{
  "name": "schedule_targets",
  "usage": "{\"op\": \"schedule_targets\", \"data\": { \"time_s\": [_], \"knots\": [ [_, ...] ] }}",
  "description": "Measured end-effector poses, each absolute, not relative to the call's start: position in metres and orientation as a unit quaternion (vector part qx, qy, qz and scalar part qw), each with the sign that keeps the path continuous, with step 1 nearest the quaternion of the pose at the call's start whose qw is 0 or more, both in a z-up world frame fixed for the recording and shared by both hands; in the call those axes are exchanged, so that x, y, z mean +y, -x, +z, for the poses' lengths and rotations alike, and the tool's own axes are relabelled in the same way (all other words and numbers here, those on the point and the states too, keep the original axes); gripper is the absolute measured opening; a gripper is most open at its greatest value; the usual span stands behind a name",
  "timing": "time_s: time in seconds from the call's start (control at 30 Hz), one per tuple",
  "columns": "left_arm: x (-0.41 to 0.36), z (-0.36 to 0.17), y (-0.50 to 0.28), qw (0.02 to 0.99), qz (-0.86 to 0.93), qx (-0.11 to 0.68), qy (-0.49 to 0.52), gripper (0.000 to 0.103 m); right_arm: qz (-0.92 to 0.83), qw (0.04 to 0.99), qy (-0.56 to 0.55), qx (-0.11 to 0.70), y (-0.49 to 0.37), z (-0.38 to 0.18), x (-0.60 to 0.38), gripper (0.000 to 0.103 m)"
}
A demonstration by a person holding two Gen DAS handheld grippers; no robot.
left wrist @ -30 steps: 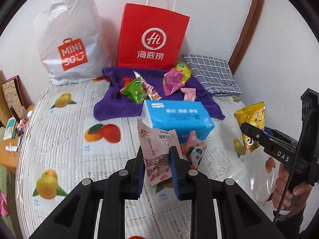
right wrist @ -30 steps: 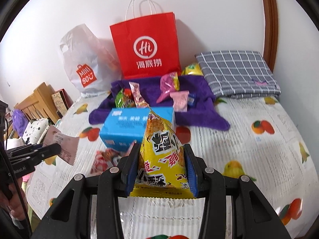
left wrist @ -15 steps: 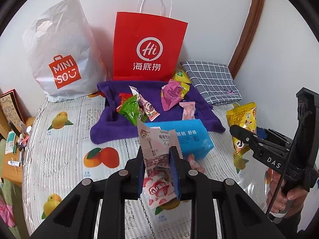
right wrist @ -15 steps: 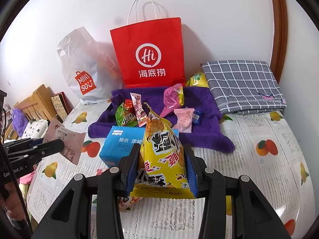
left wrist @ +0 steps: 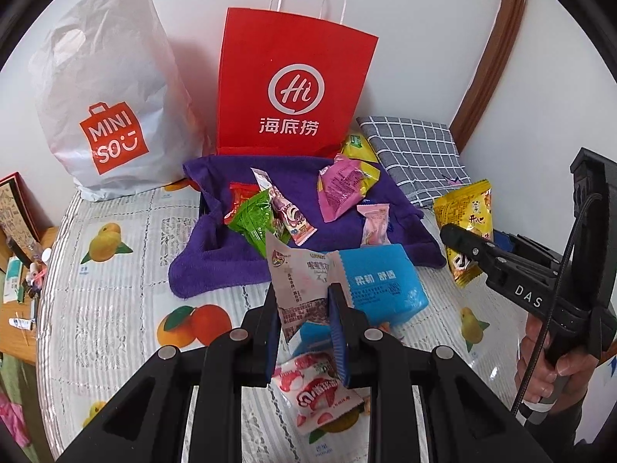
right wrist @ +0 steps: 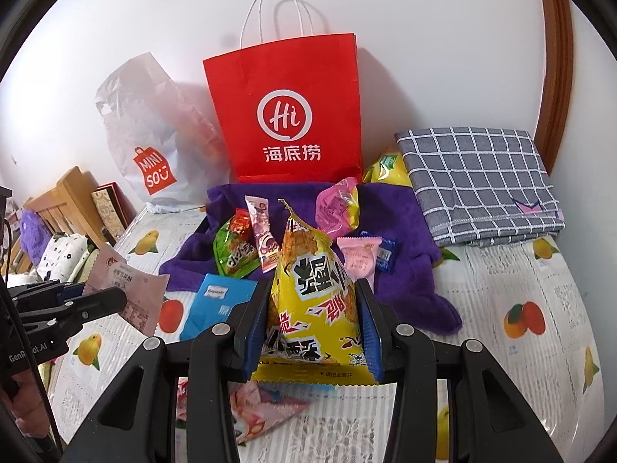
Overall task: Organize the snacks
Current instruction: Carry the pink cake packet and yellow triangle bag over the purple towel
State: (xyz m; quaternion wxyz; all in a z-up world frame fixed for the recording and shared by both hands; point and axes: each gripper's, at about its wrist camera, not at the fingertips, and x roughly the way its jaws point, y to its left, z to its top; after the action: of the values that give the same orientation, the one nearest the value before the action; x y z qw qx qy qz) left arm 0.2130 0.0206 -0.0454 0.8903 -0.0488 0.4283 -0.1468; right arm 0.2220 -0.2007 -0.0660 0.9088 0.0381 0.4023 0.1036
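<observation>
Left gripper [left wrist: 304, 322] is clamped on a pale pink packet [left wrist: 299, 276]; right gripper [right wrist: 312, 326] is clamped on a yellow snack bag [right wrist: 312, 301]. Both are held above the blue box [left wrist: 381, 283]. Grips should be kept firm until over the purple towel [left wrist: 216, 270], and release made there, short of the red bag [left wrist: 293, 85] at the far edge.

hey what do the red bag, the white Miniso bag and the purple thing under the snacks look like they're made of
Red bag: looks like matte paper, going by its stiff creased sides and twisted white cord handles.
White Miniso bag: probably thin plastic film, crinkled, slightly glossy, partly see-through.
Purple cloth: seems to be plush terry or microfibre towelling, with a fuzzy nap and soft folds.
</observation>
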Motion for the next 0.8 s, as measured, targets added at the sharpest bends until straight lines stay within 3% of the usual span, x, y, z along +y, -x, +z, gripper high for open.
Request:
{"op": "schedule_targets", "data": {
  "time_s": [0.8],
  "knots": [
    [0.026,-0.047,-0.289,0.891,-0.137,0.429,0.052,0.022,0.123,0.908,-0.019,0.399,-0.310,-0.067,-0.191,0.042]
  ]
}}
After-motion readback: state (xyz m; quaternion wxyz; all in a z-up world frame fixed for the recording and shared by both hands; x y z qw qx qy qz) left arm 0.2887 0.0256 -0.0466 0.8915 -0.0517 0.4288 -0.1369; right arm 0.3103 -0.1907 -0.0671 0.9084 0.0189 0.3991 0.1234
